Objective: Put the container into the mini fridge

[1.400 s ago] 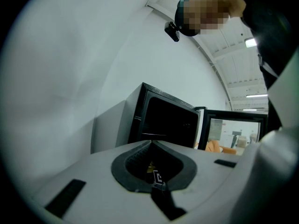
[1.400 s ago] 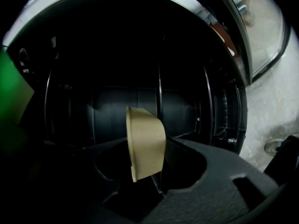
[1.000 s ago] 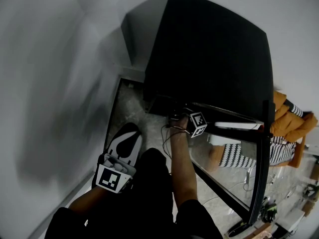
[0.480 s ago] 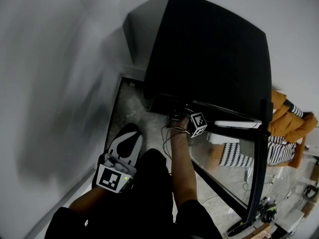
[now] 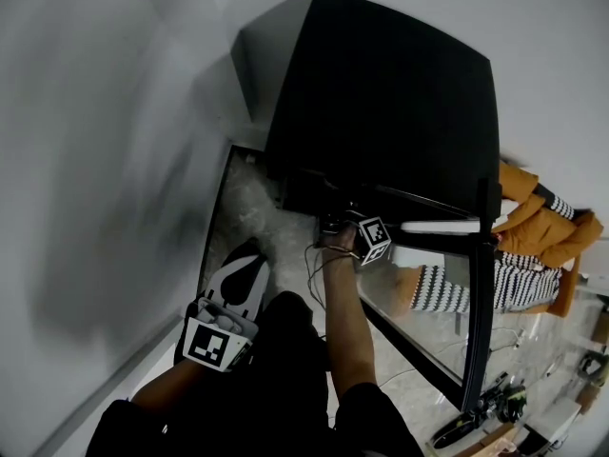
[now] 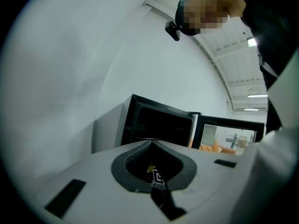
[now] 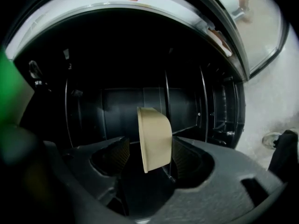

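Fridge (image 5: 381,93) stands with its door open in the head view, right gripper (image 5: 331,221) at its mouth, left gripper (image 5: 231,307) well short of it. Left gripper view: jaws tip to tip, empty. Right gripper view: jaws just widened, container (image 7: 154,139) on its side between them, within the fridge's opening.

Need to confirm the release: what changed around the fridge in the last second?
The right gripper has just been opening its fingers; the beige container sits between them inside the mini fridge, a gap showing beside it, so it looks let go. The left gripper, shut, stays low by the leg; the door stays open.
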Demonstrator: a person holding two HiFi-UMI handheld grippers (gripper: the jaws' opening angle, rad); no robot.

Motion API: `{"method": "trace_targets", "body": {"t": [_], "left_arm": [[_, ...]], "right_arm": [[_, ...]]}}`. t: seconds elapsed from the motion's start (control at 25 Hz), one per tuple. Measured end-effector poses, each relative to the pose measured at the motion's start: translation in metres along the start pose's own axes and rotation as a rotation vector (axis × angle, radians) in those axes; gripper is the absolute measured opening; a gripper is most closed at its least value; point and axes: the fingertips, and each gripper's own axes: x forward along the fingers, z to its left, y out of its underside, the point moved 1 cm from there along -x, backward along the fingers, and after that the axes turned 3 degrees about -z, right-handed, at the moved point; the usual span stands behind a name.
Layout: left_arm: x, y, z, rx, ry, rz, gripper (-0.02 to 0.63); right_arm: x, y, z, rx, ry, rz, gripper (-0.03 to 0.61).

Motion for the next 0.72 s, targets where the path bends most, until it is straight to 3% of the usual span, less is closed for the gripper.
{"method": "trace_targets", "body": {"t": [0.08,0.24,0.44,0.6,0.72], "left_arm": [[-0.003,-0.007,-0.004,0.003,0.000,-0.026,0.005],[-0.006,-0.030,-0.007,0.027,0.008,-0.167,0.005],[-0.012,-0.009,0.000,0.016,-0.028,-0.037,0.005],[-0.009,-0.028,0.003,0.034,-0.020,-0.146,0.005],[-0.009,-0.024,0.007,0.038,-0.024,-0.119,0.005]], "right_arm": [[0.000,0.000,-0.001,0.010,0.008,0.002,0.272],[0.004,0.000,-0.005,0.011,0.006,0.012,0.273],[0.011,-0.003,-0.009,0.016,0.003,0.006,0.273],[0.020,-0.003,-0.010,0.020,0.005,0.003,0.273],[0.027,-0.003,-0.011,0.022,0.008,0.002,0.273]]}}
